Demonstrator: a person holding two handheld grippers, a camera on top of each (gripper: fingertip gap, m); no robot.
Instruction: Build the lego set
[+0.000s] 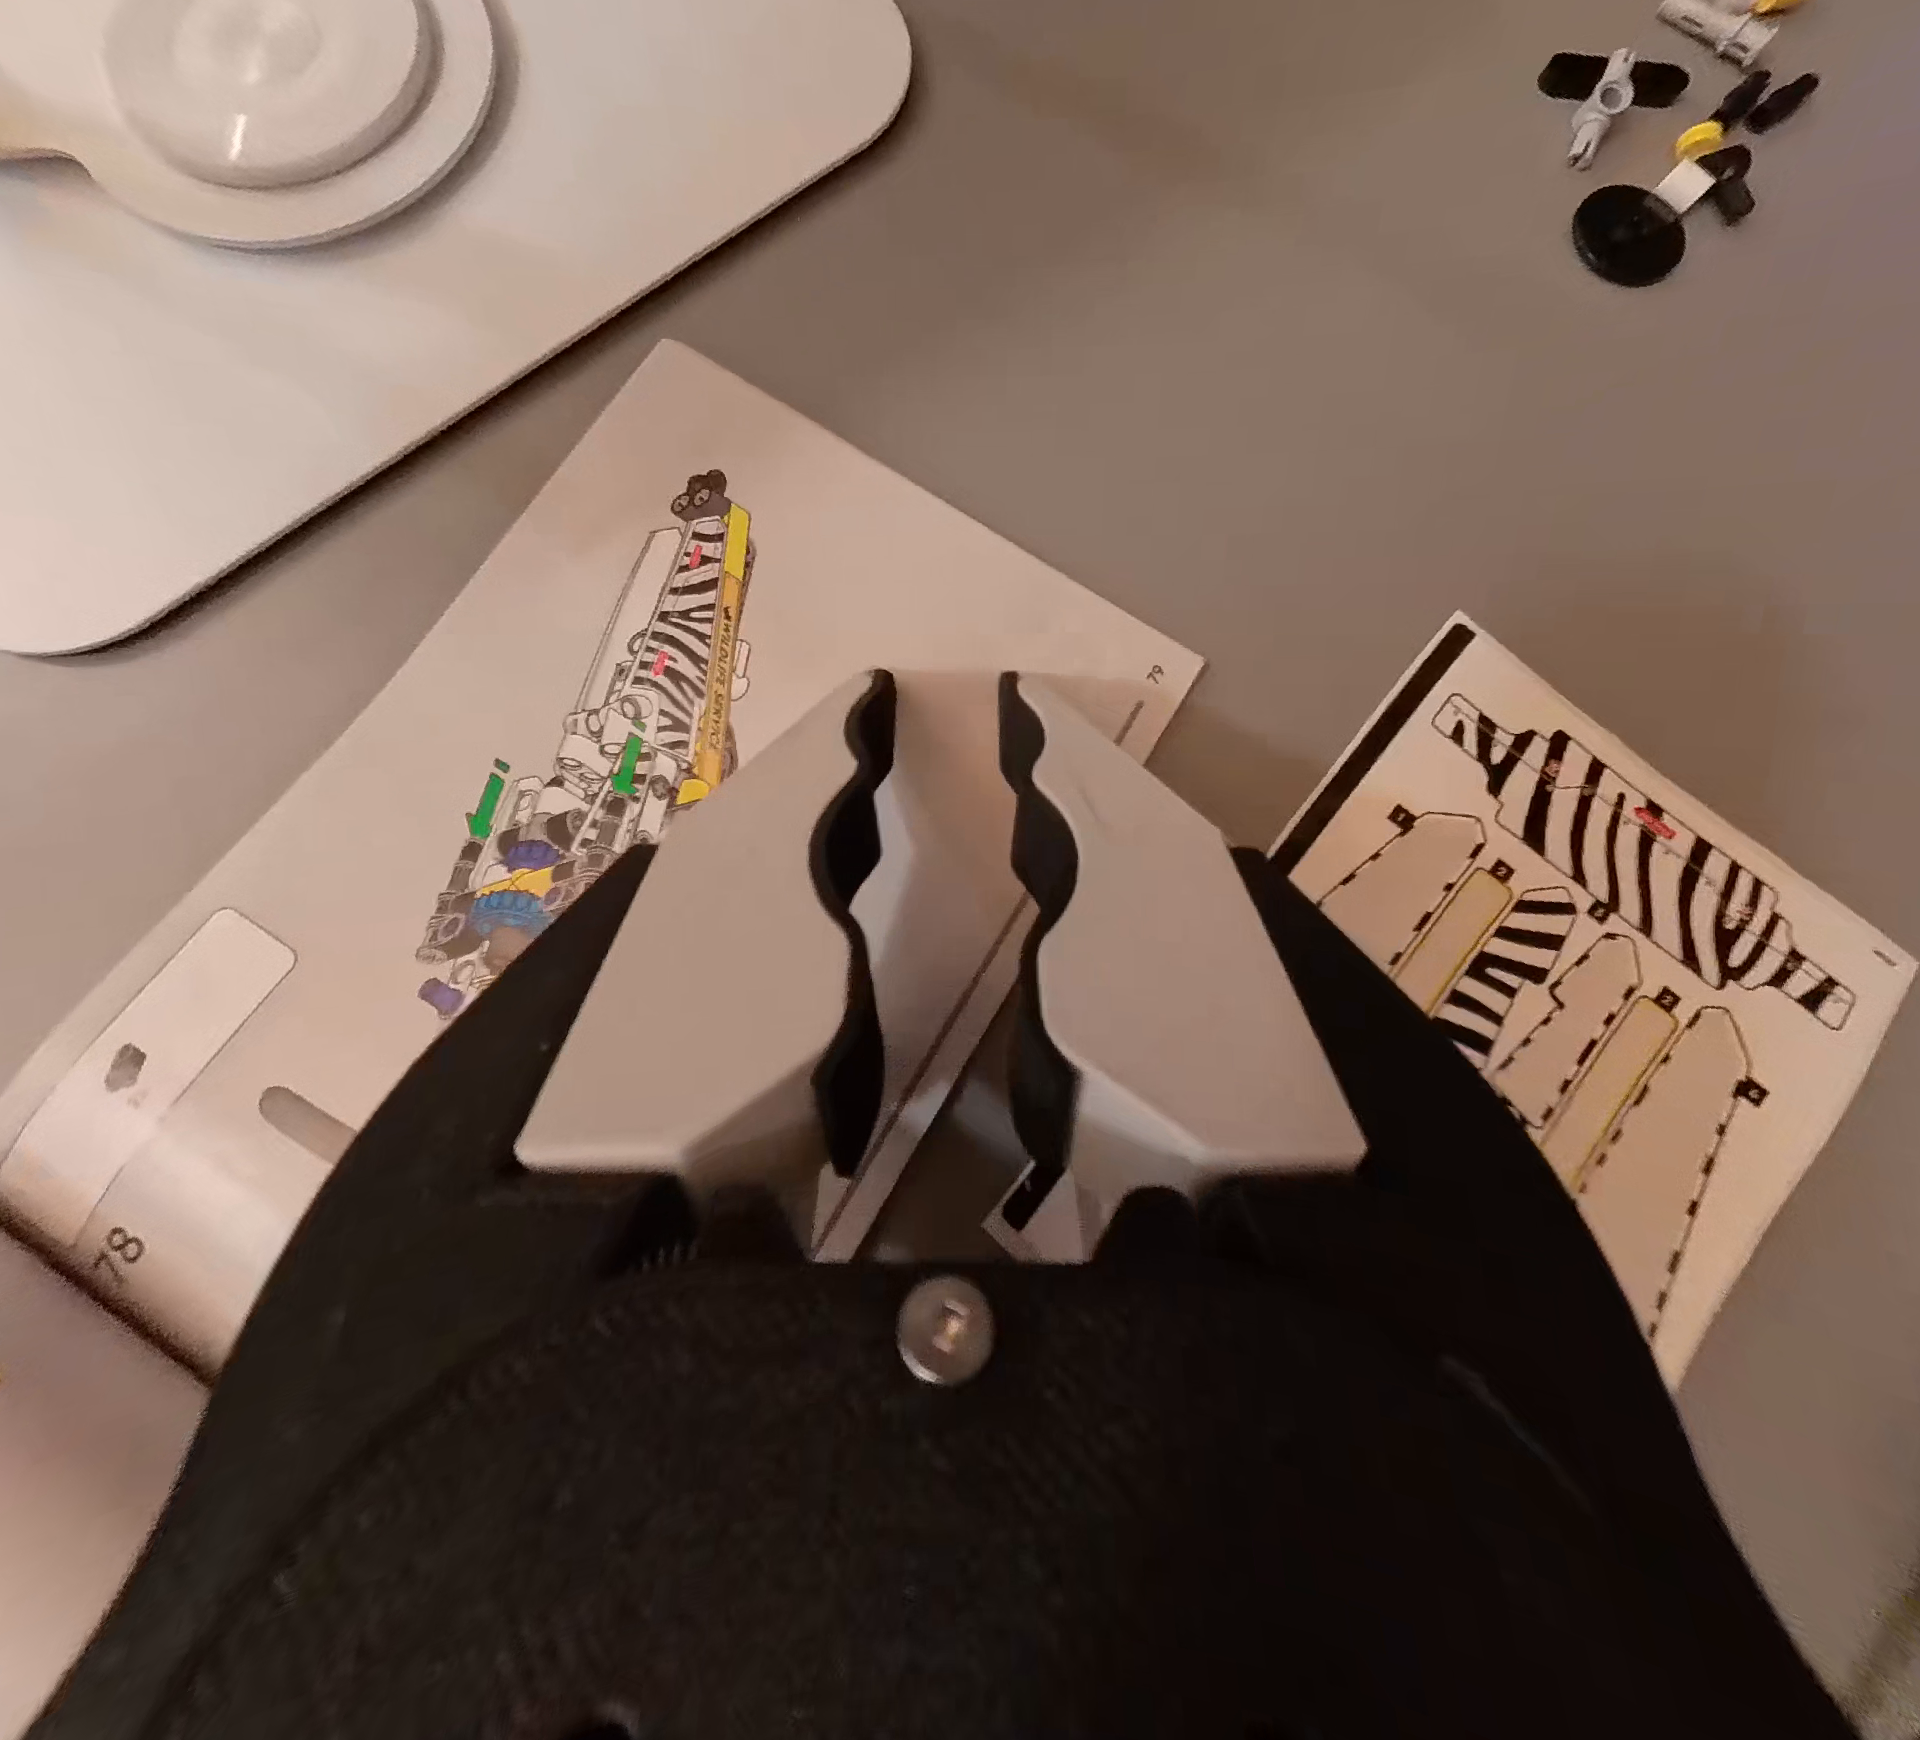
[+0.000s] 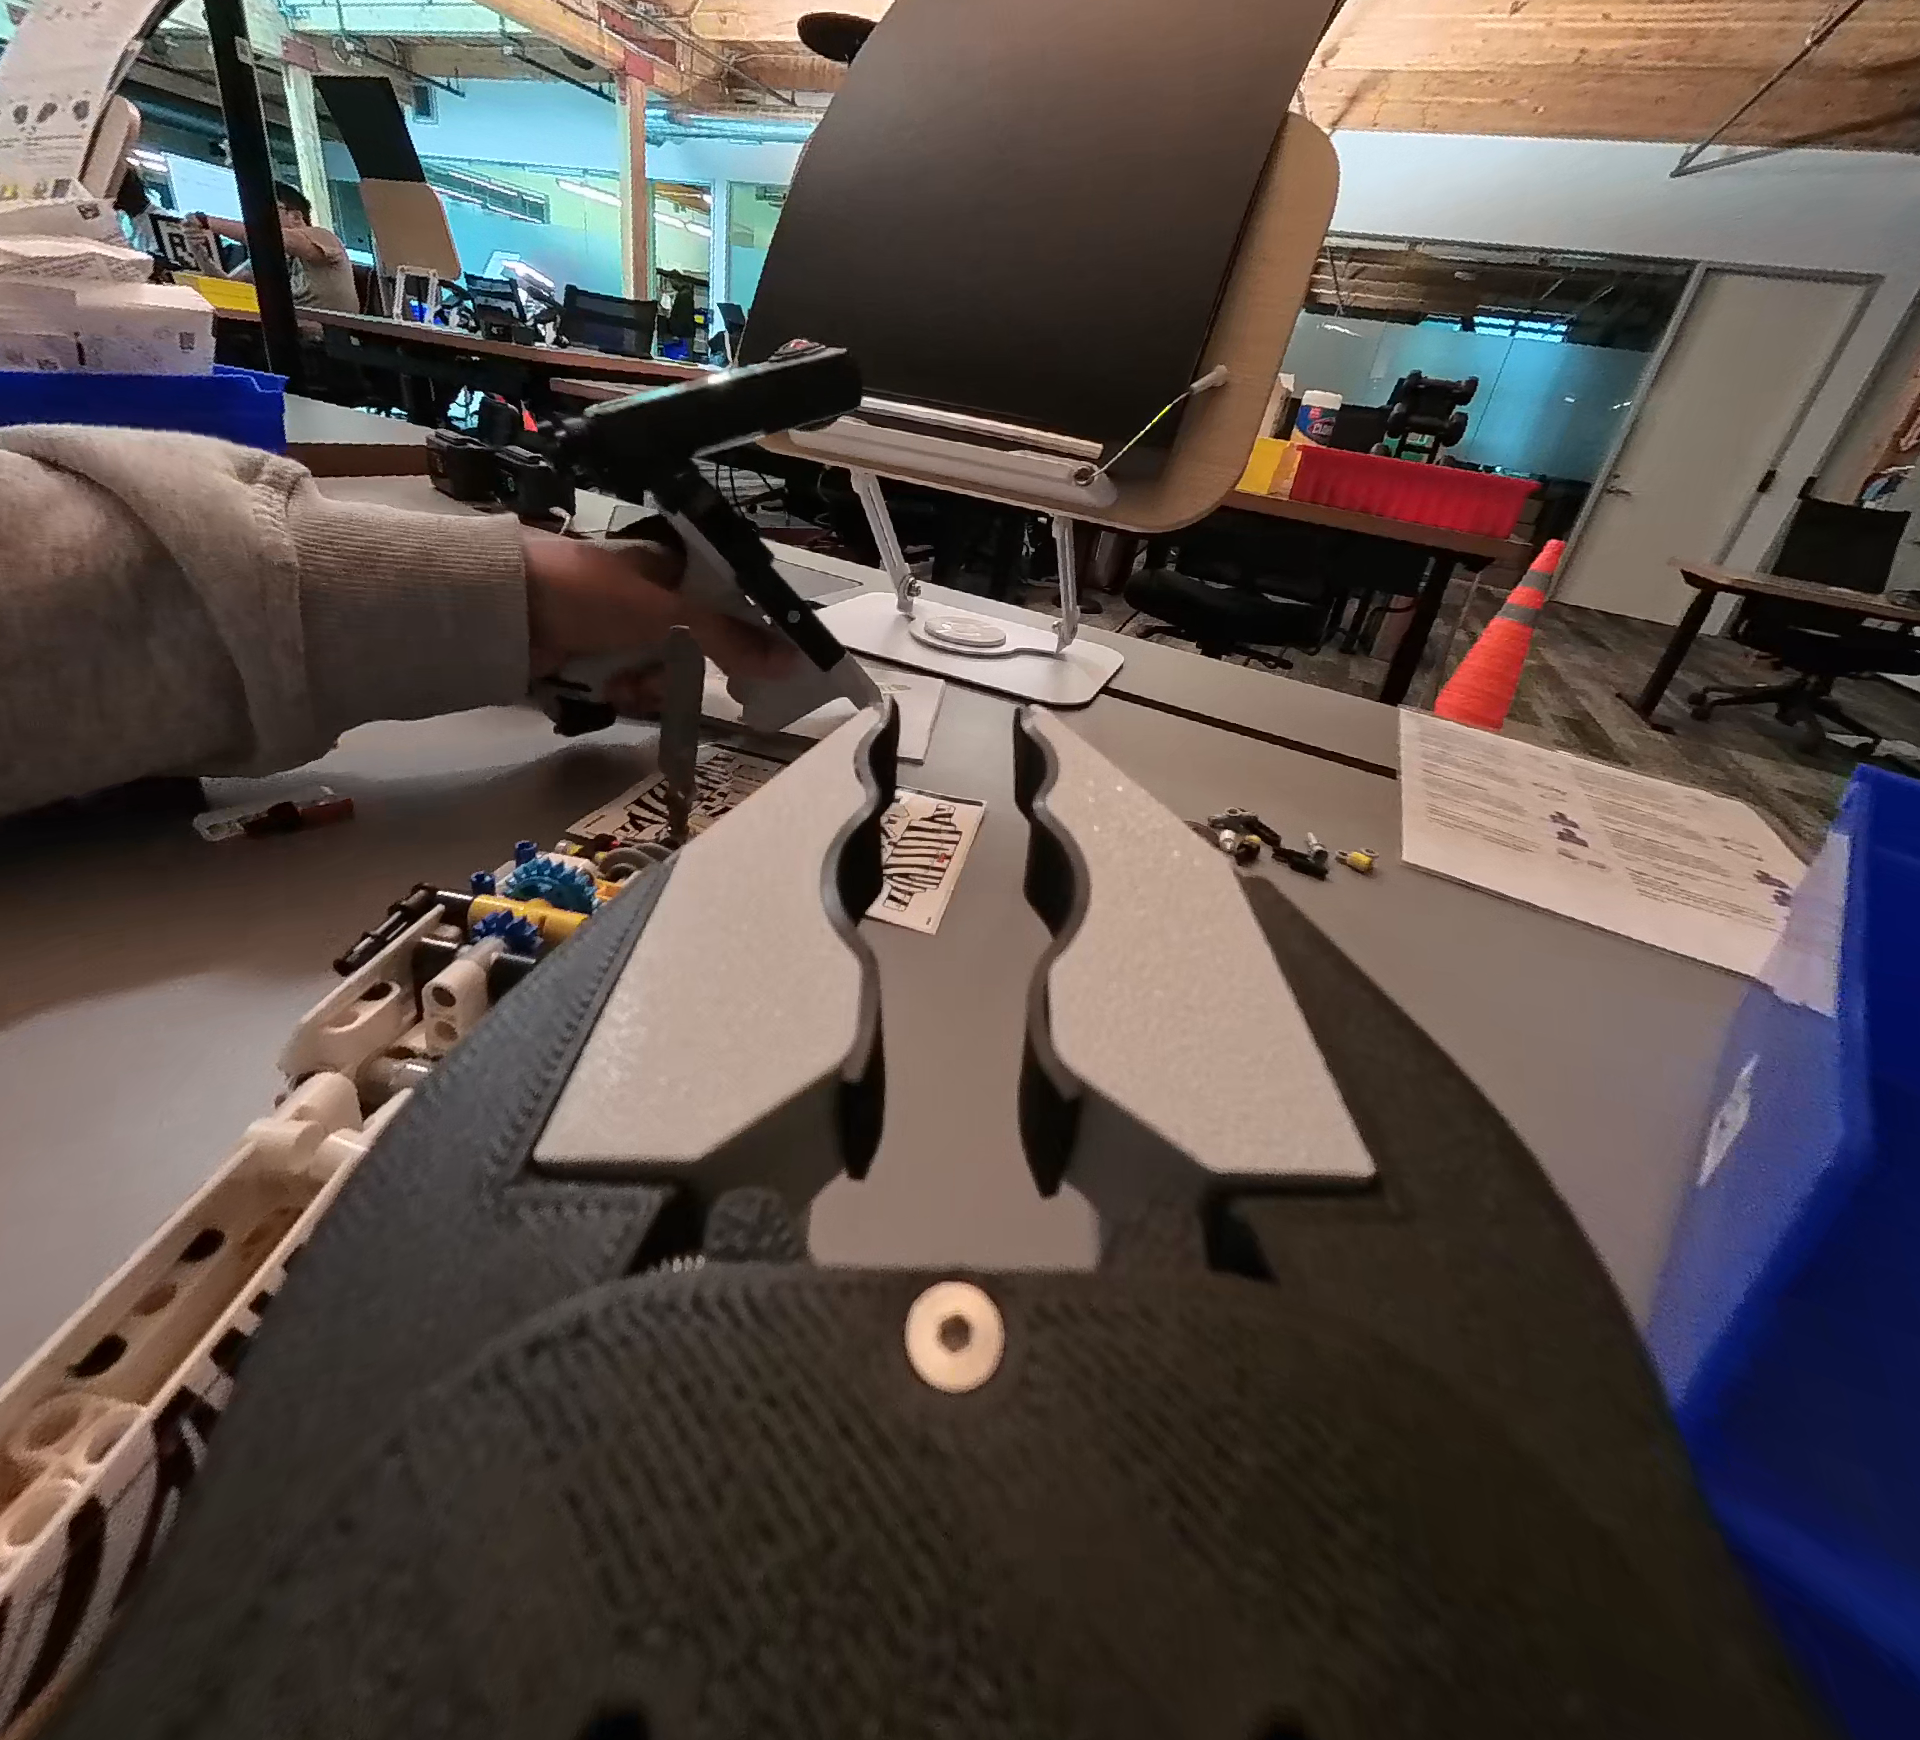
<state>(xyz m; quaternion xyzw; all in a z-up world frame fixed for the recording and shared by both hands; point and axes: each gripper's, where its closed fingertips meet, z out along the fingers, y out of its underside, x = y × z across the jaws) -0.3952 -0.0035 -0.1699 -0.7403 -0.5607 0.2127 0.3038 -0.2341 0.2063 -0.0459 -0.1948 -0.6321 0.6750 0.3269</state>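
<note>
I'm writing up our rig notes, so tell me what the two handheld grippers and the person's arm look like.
Both the left gripper and the right gripper have a black, ribbed printed body with one round silver screw, and two grey wedge-shaped fingers lined with black wavy pads. In the right wrist view, the person's arm wears a beige knit sleeve with a ribbed cuff.

**Both grippers hanging open, holding nothing**

I am holding my left gripper [image 1: 940, 688] tilted down over the table, its two fingers parted with a narrow gap and nothing between them. My left hand [image 2: 623, 610] is wrapping its handle, my sleeved forearm [image 2: 229, 589] reaching in from the left edge. I am keeping my right gripper [image 2: 954, 726] low and nearly level, its fingers [image 2: 1164, 963] also parted and gripping nothing.
</note>
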